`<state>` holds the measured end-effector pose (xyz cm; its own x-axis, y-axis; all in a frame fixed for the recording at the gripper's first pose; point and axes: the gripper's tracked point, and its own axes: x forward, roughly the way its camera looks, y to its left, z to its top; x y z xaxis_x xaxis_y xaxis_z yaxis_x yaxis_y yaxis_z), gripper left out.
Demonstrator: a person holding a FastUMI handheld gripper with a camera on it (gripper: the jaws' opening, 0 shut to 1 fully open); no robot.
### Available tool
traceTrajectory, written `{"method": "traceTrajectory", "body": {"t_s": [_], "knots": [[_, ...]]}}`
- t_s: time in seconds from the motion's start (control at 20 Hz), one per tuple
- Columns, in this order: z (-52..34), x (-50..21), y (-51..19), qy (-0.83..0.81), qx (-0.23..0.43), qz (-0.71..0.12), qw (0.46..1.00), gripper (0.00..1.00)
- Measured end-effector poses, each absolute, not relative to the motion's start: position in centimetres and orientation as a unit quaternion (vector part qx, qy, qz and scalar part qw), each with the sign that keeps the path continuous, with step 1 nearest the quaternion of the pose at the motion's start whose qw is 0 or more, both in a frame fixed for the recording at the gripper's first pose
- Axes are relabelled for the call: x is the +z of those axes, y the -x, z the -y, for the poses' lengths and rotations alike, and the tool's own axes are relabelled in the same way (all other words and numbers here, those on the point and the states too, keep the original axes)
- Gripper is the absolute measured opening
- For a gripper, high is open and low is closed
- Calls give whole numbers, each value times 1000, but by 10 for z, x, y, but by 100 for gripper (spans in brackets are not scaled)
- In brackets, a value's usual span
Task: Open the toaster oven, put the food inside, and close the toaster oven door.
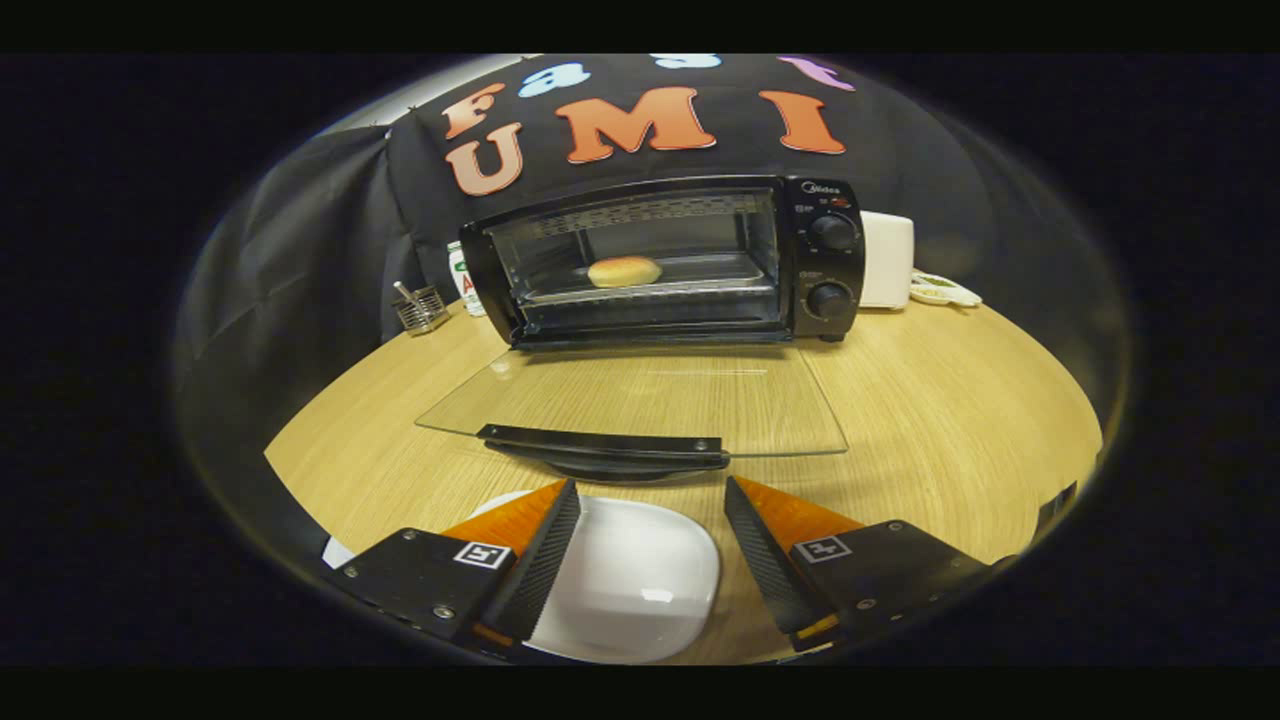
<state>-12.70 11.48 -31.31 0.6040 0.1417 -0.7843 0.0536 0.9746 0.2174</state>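
A black toaster oven point(670, 262) is seen, glass door point(640, 400) dropped flat – a round bun point(624, 271) rests inside. The gripper point(650, 540) is held released over an emptied white plate point(640, 590), 2 fingers apart – closing likely remains.

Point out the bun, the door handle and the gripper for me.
bun point(624, 271): gripper view, middle of its top.
door handle point(604, 447): gripper view, middle of the black bar.
gripper point(650, 487): gripper view, open, between its fingertips.

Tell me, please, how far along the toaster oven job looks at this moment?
Done: the glass door lies folded down flat and the bun sits on the tray inside the toaster oven. In hand: nothing; the tool is open above the white plate. Left: lifting the door by its handle to close it.
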Motion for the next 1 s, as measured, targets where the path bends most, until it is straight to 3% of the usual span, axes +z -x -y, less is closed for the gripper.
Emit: {"method": "traceTrajectory", "body": {"t_s": [0.4, 1.0], "knots": [[-114, -310, 117, -100, 23, -452, 886, 88], [-124, -258, 71, -104, 62, -376, 919, 87]]}}
